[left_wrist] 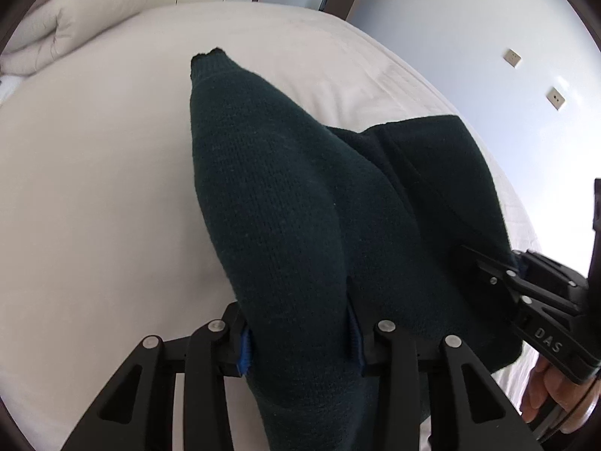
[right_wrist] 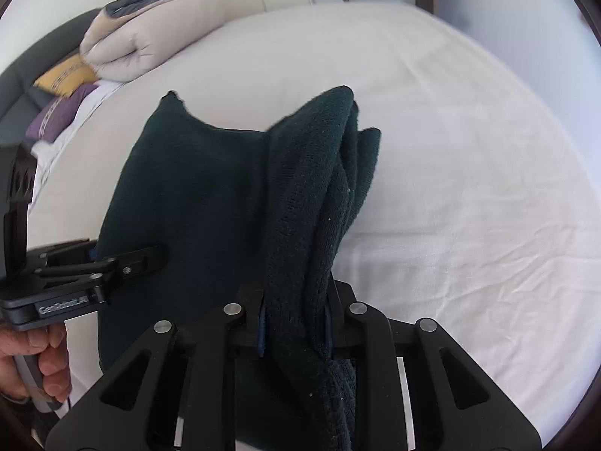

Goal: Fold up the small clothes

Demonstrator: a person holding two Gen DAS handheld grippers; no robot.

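A dark green knitted garment (left_wrist: 281, 188) lies partly lifted over a white bed sheet (left_wrist: 94, 188). My left gripper (left_wrist: 300, 345) is shut on a bunched fold of it, blue pads pressing both sides. In the right wrist view the same garment (right_wrist: 188, 188) drapes from my right gripper (right_wrist: 295, 323), which is shut on a thick gathered edge. One finger (right_wrist: 142, 259) of the left gripper lies on the cloth at the left. In the left wrist view a finger (left_wrist: 484, 267) of the right gripper lies on the garment's right edge.
The white sheet (right_wrist: 469, 188) spreads wide to the right. A folded beige duvet (right_wrist: 150, 37) sits at the far left with a yellow pillow (right_wrist: 65, 73) and a purple pillow (right_wrist: 56, 112). A hand (right_wrist: 37, 357) holds the left gripper's handle. A wall with sockets (left_wrist: 512, 57) borders the bed.
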